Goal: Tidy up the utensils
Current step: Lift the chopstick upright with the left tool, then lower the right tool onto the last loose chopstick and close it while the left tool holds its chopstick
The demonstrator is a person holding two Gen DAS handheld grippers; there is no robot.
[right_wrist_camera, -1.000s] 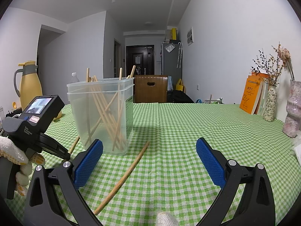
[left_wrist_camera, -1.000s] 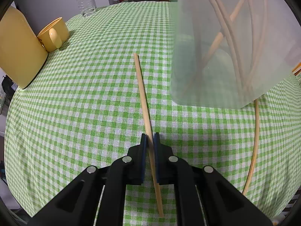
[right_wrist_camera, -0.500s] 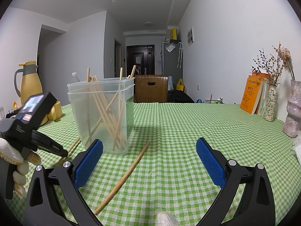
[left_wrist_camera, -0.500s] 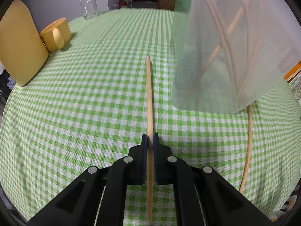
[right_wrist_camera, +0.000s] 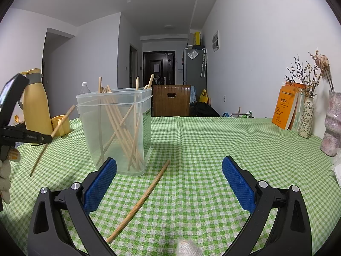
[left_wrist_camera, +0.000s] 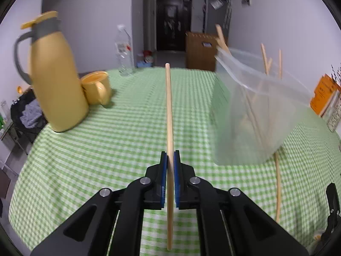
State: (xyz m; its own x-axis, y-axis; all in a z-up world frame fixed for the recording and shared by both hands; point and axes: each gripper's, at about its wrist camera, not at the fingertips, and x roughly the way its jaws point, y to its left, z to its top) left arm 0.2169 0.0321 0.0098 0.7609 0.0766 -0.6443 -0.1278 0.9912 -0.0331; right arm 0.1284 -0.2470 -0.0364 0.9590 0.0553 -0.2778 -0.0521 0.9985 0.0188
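Left wrist view has my left claw (left_wrist_camera: 169, 166) clenched on a wooden chopstick (left_wrist_camera: 169, 115), pinched below its middle, long axis running straight ahead toward twelve o'clock, tip raised clear of the green checked tablecloth (left_wrist_camera: 106, 149). The clear plastic container (left_wrist_camera: 255, 115), already bristling with chopsticks, stands at about two o'clock from that claw, near but not touching, so I judge the stick must swing right and tip upright over the rim. My right claw (right_wrist_camera: 169, 183) sits released, jaws wide, with a loose chopstick (right_wrist_camera: 140, 200) lying on the cloth between them, slanting from seven to one o'clock.
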